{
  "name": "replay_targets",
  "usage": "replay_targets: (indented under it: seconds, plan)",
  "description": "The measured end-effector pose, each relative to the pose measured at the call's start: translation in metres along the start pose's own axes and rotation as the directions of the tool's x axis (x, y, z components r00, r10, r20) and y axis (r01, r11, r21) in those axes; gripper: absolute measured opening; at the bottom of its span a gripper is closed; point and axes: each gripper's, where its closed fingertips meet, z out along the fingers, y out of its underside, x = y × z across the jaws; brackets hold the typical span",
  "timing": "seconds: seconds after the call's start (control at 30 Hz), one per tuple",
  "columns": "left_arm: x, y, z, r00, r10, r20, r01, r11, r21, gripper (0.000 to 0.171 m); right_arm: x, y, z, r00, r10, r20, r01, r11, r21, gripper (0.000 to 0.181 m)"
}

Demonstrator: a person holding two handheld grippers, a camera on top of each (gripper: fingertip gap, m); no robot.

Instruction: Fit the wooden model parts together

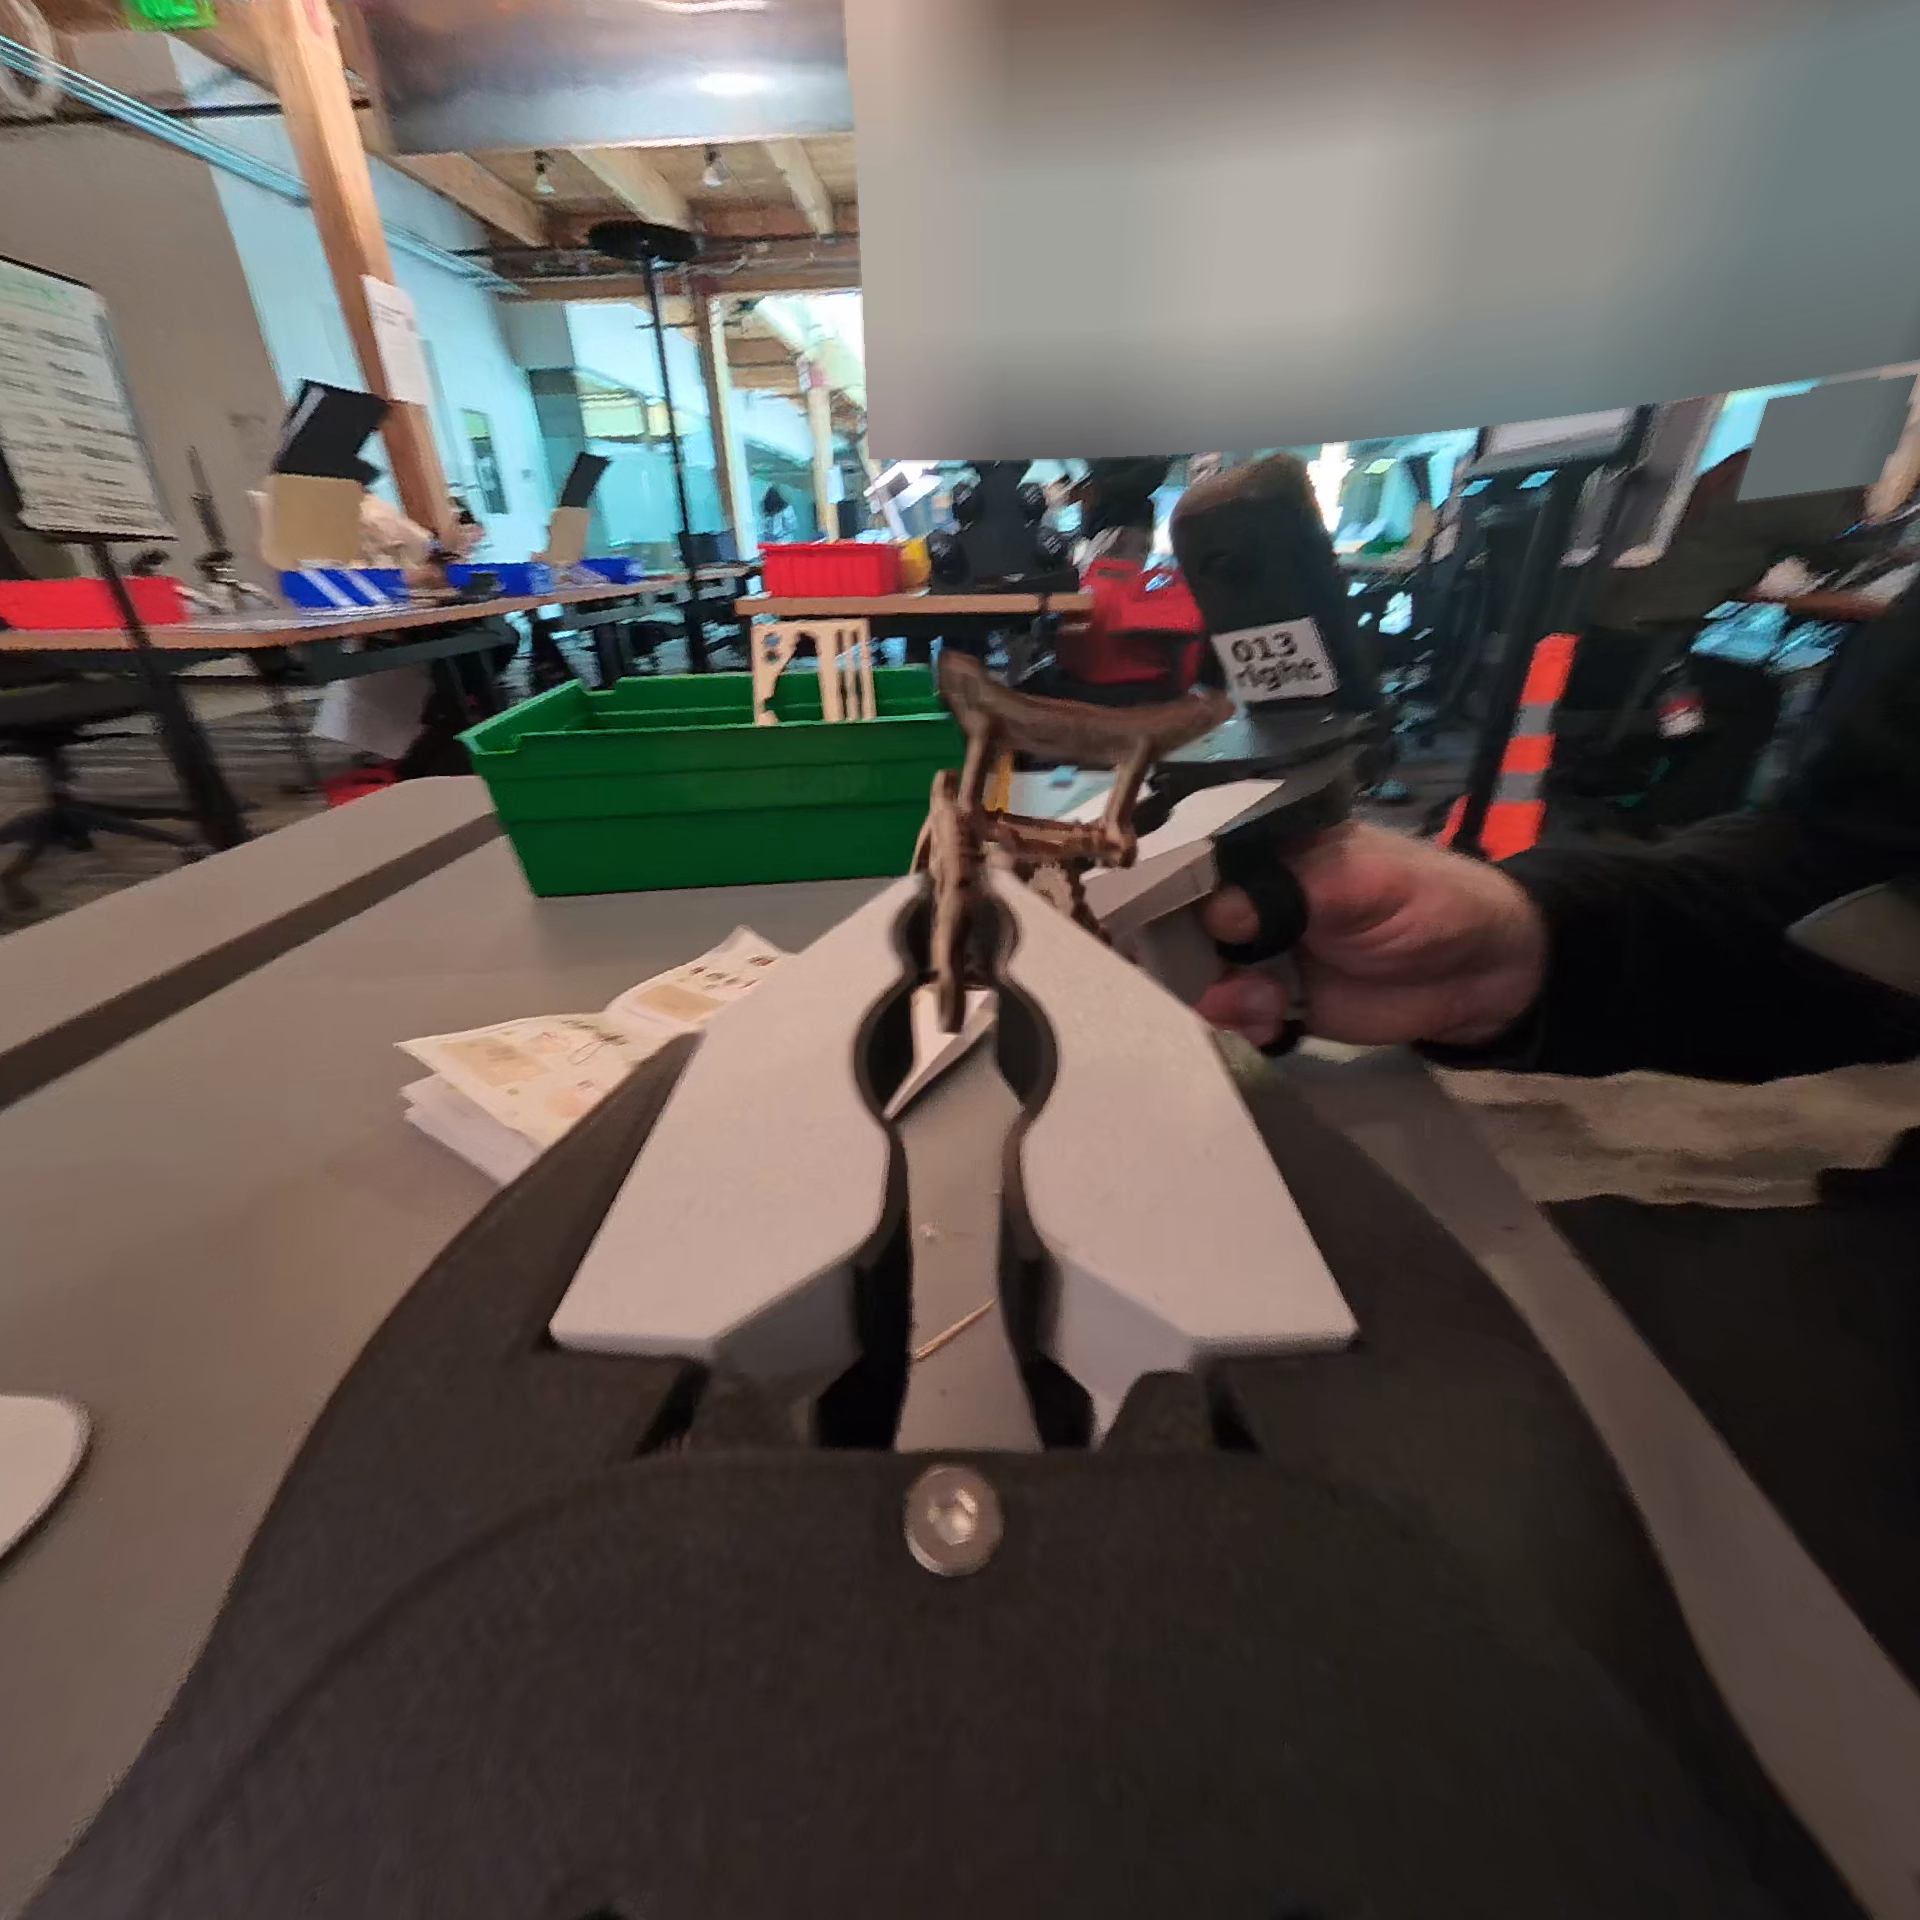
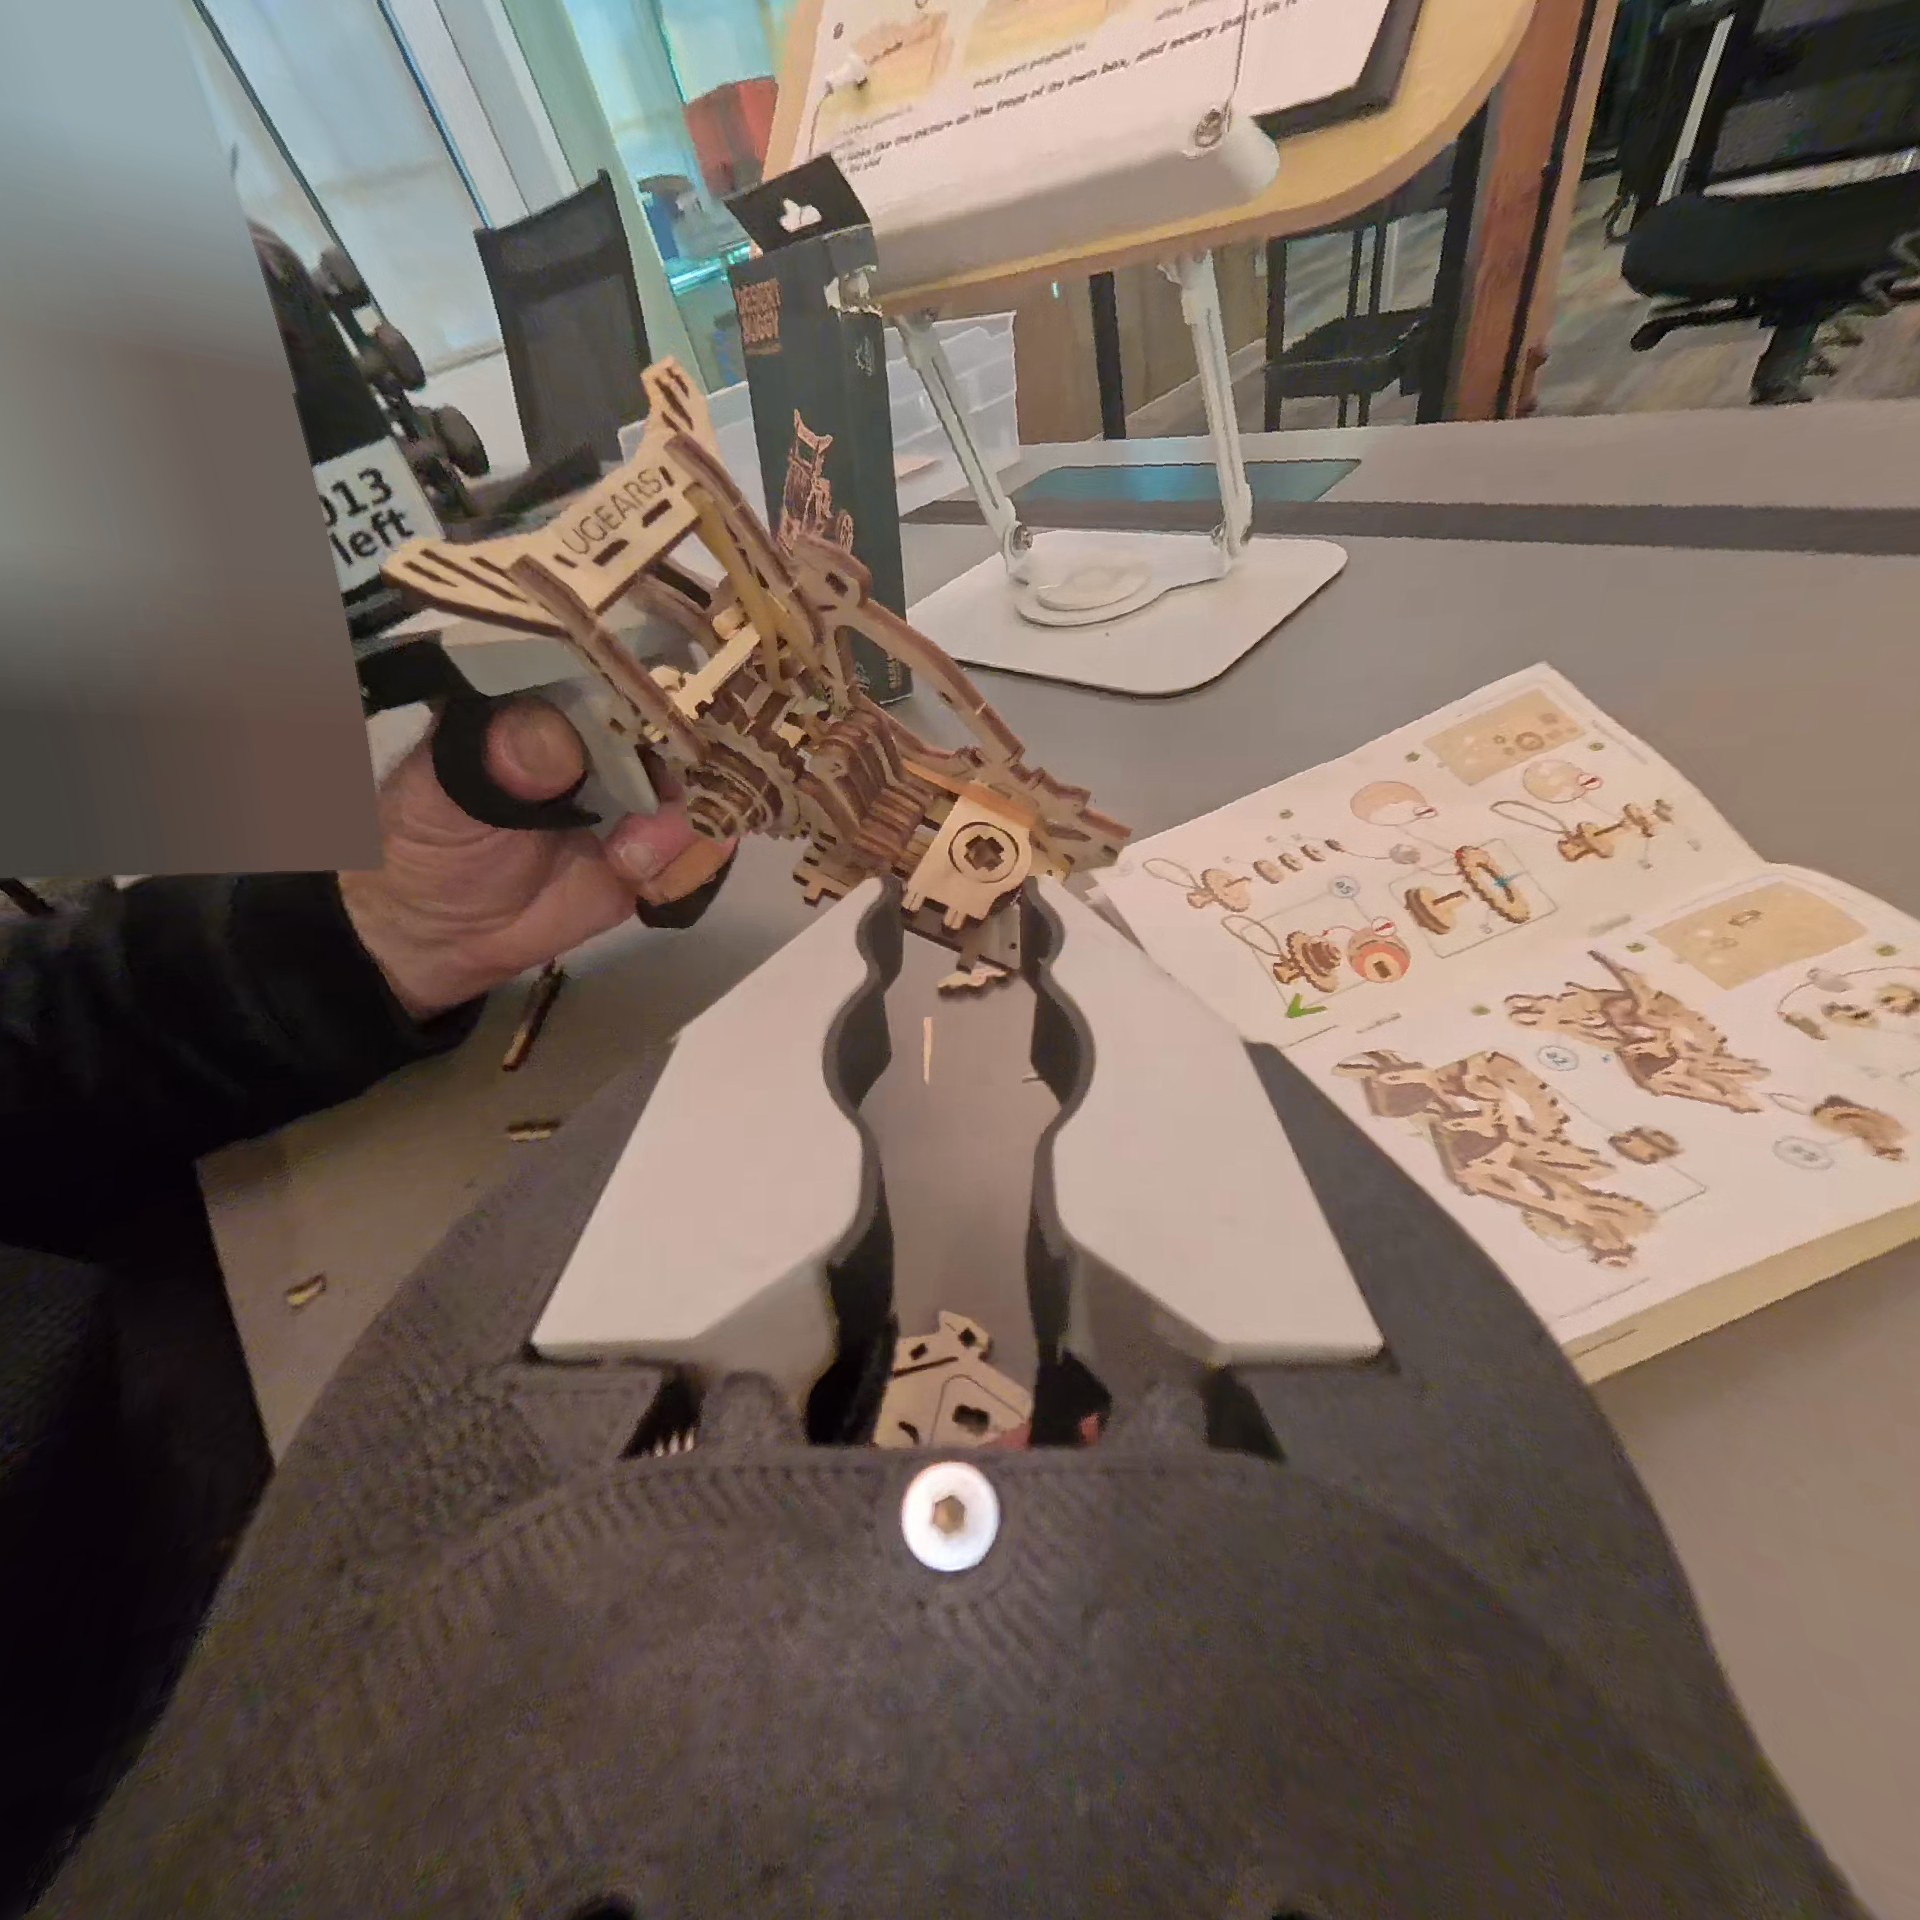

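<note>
A partly built wooden model of laser-cut ply, with gears and a rubber band, is held in the air between both grippers. My left gripper is shut on one thin edge of the model. My right gripper is shut on the model's lower end, beside a pale hub piece. A hand holds the right gripper's handle, and another hand holds the left one. A loose wooden part lies on the table under my right gripper.
An open instruction booklet lies on the grey table to the right, and also shows in the left wrist view. A dark kit box, a white stand, a green tray and small wood scraps are around. My right fingertips sit around 7 cm from my left ones.
</note>
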Motion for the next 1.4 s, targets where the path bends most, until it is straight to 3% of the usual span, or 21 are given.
replay_targets:
  seconds: [0.07,0.17,0.27,0.33,0.4,0.5,0.57,0.63,0.77,0.83,0.9,1.13,1.23,1.4]
  plan:
    - [0.000,0.000,-0.001,0.998,-0.056,-0.034,0.056,0.998,-0.002,0.021,0.005,-0.002,-0.003,0.996,-0.080,-0.033,0.080,0.997,-0.019,0.012]
    - [0.001,-0.003,-0.005,0.984,-0.152,-0.091,0.154,0.988,0.014,0.014,0.009,-0.005,-0.008,0.977,-0.204,-0.064,0.201,0.978,-0.057,0.012]
    - [-0.002,-0.006,-0.007,0.966,-0.224,-0.126,0.229,0.973,0.026,0.020,0.010,-0.008,-0.009,0.962,-0.263,-0.075,0.258,0.964,-0.069,0.012]
    - [-0.009,-0.017,-0.015,0.932,-0.319,-0.172,0.335,0.939,0.078,0.021,0.008,-0.009,-0.010,0.936,-0.345,-0.072,0.340,0.937,-0.083,0.012]
    - [-0.019,-0.022,-0.019,0.867,-0.445,-0.223,0.471,0.878,0.079,0.035,0.003,-0.011,-0.012,0.882,-0.466,-0.072,0.460,0.884,-0.090,0.012]
    - [-0.022,-0.024,-0.012,0.736,-0.599,-0.315,0.626,0.780,-0.022,0.056,-0.004,-0.017,-0.014,0.739,-0.668,-0.090,0.659,0.744,-0.113,0.012]
    - [-0.016,-0.022,-0.001,0.692,-0.635,-0.343,0.641,0.759,-0.112,0.063,-0.010,-0.021,-0.015,0.629,-0.772,-0.091,0.763,0.635,-0.122,0.012]
    - [-0.006,-0.013,0.012,0.659,-0.667,-0.348,0.635,0.741,-0.218,0.071,-0.019,-0.027,-0.014,0.571,-0.817,-0.084,0.811,0.577,-0.099,0.012]
    - [0.022,0.007,0.026,0.589,-0.720,-0.368,0.600,0.694,-0.398,0.072,-0.023,-0.034,-0.012,0.485,-0.870,-0.089,0.863,0.493,-0.112,0.012]
    - [0.030,0.011,0.029,0.559,-0.736,-0.381,0.595,0.677,-0.433,0.060,-0.025,-0.035,-0.012,0.456,-0.886,-0.084,0.879,0.463,-0.112,0.012]
    - [0.033,0.007,0.029,0.534,-0.737,-0.415,0.606,0.676,-0.419,0.040,-0.027,-0.034,-0.012,0.440,-0.895,-0.074,0.888,0.446,-0.113,0.012]
    - [0.035,0.009,0.030,0.551,-0.724,-0.414,0.602,0.689,-0.403,0.040,-0.026,-0.035,-0.013,0.434,-0.898,-0.074,0.890,0.440,-0.117,0.015]
    - [0.038,0.010,0.029,0.554,-0.716,-0.425,0.590,0.698,-0.405,0.039,-0.024,-0.039,-0.016,0.480,-0.875,-0.070,0.868,0.485,-0.106,0.031]
    - [0.038,0.009,0.031,0.562,-0.699,-0.441,0.588,0.713,-0.382,0.039,-0.036,-0.040,-0.020,0.504,-0.864,-0.017,0.862,0.504,-0.056,0.029]
